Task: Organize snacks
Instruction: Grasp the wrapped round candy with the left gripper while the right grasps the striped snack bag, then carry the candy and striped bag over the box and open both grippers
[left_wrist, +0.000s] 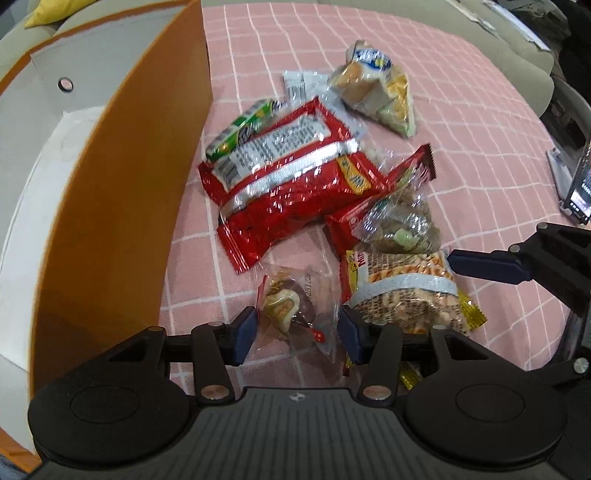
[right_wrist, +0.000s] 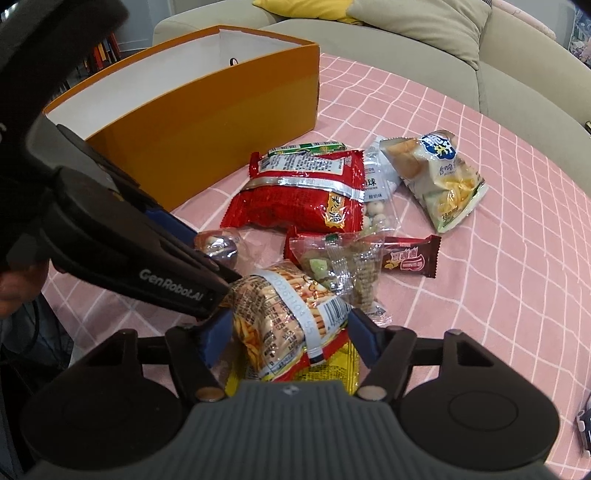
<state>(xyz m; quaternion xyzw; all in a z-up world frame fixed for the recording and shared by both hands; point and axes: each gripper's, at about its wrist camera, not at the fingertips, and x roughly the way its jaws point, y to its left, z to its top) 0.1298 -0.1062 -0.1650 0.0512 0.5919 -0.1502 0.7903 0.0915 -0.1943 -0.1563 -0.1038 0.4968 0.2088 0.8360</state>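
Note:
A pile of snacks lies on the pink checked cloth (left_wrist: 461, 122) beside an orange box (left_wrist: 122, 177). My left gripper (left_wrist: 297, 332) is open, its blue pads on either side of a small clear-wrapped candy (left_wrist: 291, 306). My right gripper (right_wrist: 290, 334) is open around a yellow-red pack of stick biscuits (right_wrist: 291, 325), which also shows in the left wrist view (left_wrist: 402, 291). A big red bag (left_wrist: 291, 184) lies mid-pile, also seen in the right wrist view (right_wrist: 299, 192).
The orange box (right_wrist: 207, 110) stands open with a white inside. A pale chip bag (right_wrist: 439, 177), a clear bag of small snacks (right_wrist: 343, 266), a brown bar (right_wrist: 410, 258) and a green pack (left_wrist: 240, 129) lie around. A sofa (right_wrist: 443, 44) is behind.

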